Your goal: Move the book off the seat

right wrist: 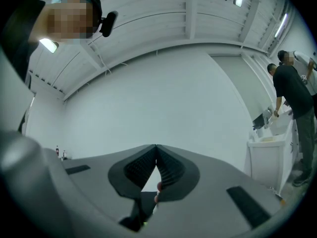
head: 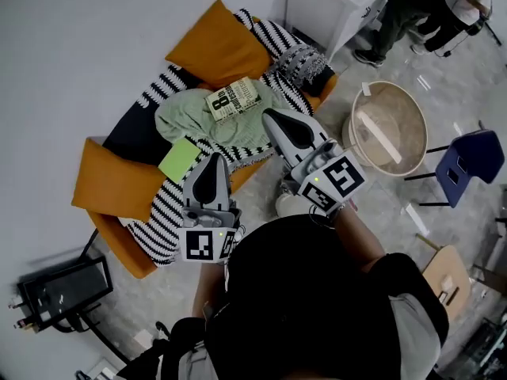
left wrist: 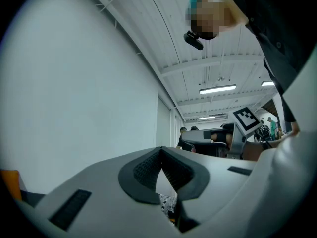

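Both pairs of jaws are seen shut, with the tips pressed together and nothing caught between them; only a narrow gap is left lower down, behind the pads. The left gripper [head: 215,159] and the right gripper [head: 268,115] are held in front of the person, over the front edge of the seat [head: 119,187], and both are pointed toward its middle, probably because the approach is only being started and no grasp is prepared yet. The book [head: 234,99] is found in the middle of the seat, lying flat with its cover up on a light green cloth [head: 184,117], which is spread over a black and white striped blanket [head: 285,42]. Because it lies flat and nothing is placed on it, it is judged to be easy to reach from above or from its near edge, but the jaws must first be opened. The right gripper is the nearer one, its tip being just beside the lower right corner of the book as seen in the head view; how high it is above the book cannot be told. One book is counted, one bright green flat piece [head: 180,159] near the left gripper, one green cloth, one striped blanket and two grippers. Beside the seat, one round table [head: 388,127] and one blue chair [head: 472,160] are counted.
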A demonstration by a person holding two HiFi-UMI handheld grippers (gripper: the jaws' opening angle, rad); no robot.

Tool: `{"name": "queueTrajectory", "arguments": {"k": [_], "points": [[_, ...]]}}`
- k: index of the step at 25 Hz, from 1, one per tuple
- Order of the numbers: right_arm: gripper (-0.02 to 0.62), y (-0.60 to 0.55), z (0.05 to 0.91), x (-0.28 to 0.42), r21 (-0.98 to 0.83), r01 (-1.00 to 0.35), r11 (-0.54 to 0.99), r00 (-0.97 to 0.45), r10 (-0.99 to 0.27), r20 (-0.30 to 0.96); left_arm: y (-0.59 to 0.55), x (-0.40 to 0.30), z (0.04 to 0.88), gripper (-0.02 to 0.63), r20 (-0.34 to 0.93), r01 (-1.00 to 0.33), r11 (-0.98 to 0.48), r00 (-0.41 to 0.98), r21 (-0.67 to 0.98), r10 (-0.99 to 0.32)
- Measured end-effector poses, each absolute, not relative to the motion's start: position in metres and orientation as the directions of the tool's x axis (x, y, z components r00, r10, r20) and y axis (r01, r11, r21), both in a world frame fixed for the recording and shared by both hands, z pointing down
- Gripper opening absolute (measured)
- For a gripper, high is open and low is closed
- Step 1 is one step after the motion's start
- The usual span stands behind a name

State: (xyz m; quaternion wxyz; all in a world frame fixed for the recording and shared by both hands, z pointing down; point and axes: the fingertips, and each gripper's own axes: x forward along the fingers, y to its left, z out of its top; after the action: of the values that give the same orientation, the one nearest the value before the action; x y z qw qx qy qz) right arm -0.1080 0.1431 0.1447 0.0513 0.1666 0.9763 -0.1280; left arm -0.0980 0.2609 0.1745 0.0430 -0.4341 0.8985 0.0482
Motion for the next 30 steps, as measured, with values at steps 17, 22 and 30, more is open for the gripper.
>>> {"name": "queueTrajectory", "arguments": {"k": [17, 22, 30], "points": [[0.015, 0.058, 0.164, -0.194, -0.221, 0.419, 0.881, -0.908, 0.406, -0.103, 0.183, -0.167, 0.196, 0.009, -0.071, -0.723, 0.690, -0.691, 0.047, -0.719], [0.015, 0.049, 0.204, -0.210, -0.266, 0.377, 0.887, -0.923, 0.384, -0.029, 0.180, -0.188, 0.227, 0.009, -0.003, -0.727, 0.682, -0.684, 0.075, -0.729], [0.015, 0.033, 0.292, -0.245, -0.363, 0.257, 0.896, -0.937, 0.322, 0.132, 0.173, -0.240, 0.288, 0.009, 0.086, -0.740, 0.662, -0.656, 0.122, -0.750]]}}
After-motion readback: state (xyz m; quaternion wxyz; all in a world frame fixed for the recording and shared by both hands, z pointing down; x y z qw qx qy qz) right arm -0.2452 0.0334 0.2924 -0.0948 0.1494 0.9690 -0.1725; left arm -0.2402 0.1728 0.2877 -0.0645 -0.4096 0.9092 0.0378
